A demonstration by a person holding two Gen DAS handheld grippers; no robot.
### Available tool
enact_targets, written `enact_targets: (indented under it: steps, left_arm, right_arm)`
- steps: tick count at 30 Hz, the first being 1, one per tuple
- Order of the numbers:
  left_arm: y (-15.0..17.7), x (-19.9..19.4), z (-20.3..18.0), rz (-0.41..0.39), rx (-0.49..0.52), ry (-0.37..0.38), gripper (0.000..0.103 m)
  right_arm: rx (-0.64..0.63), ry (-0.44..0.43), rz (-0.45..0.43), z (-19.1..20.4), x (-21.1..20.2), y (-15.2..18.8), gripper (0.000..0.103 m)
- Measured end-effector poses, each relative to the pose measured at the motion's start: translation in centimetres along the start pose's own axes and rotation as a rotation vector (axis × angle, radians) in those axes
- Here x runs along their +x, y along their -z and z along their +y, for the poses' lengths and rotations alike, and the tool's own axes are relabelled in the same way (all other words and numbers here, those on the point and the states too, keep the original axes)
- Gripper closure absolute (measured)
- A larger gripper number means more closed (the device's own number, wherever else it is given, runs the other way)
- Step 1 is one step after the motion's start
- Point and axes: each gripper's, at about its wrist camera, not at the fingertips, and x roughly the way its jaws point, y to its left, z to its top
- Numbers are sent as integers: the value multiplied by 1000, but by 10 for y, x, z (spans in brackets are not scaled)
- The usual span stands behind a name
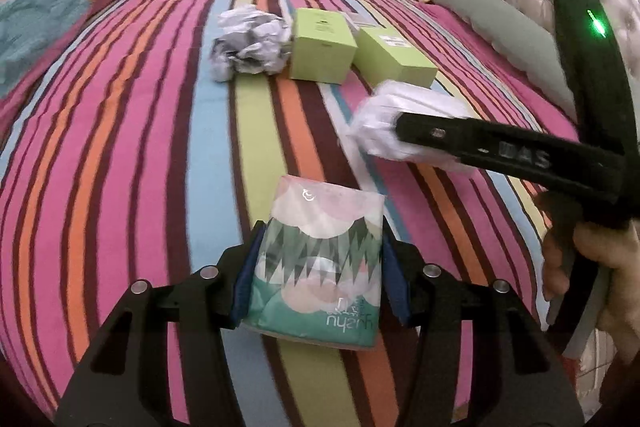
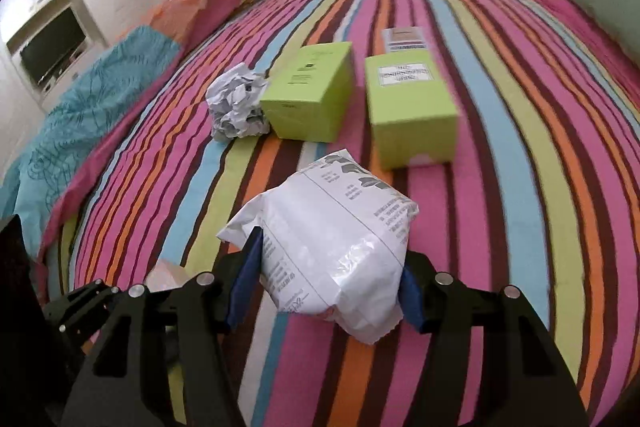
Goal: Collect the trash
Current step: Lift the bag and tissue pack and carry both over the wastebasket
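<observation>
Lifting two pieces of trash off the striped bedspread (image 1: 120, 147): left gripper (image 1: 320, 267) clamps a tissue pack (image 1: 320, 259), right gripper (image 2: 328, 279) clamps a white plastic bag (image 2: 336, 239); keep both grips firm, as the soft bag may slip. Crumpled paper (image 2: 238, 103) and two closed green boxes (image 2: 312, 95) remain; their contents are hidden, and no bin is visible

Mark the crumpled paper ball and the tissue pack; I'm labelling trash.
crumpled paper ball (image 1: 250, 43), left wrist view, centre of the wad.
tissue pack (image 1: 320, 267), left wrist view, middle of its printed front.
</observation>
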Motion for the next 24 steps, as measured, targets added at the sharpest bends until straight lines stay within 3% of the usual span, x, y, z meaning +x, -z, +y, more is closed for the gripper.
enact_targets:
  steps: [7,24]
  left_arm:
    - [17,-20,4,-8,-43,-2,50]
    - [77,-83,-20,-50,-25,15,50]
  right_arm:
    - [127,7,-59,-20,-35,30,46]
    - [233,16,-170,-23,-114,95,46]
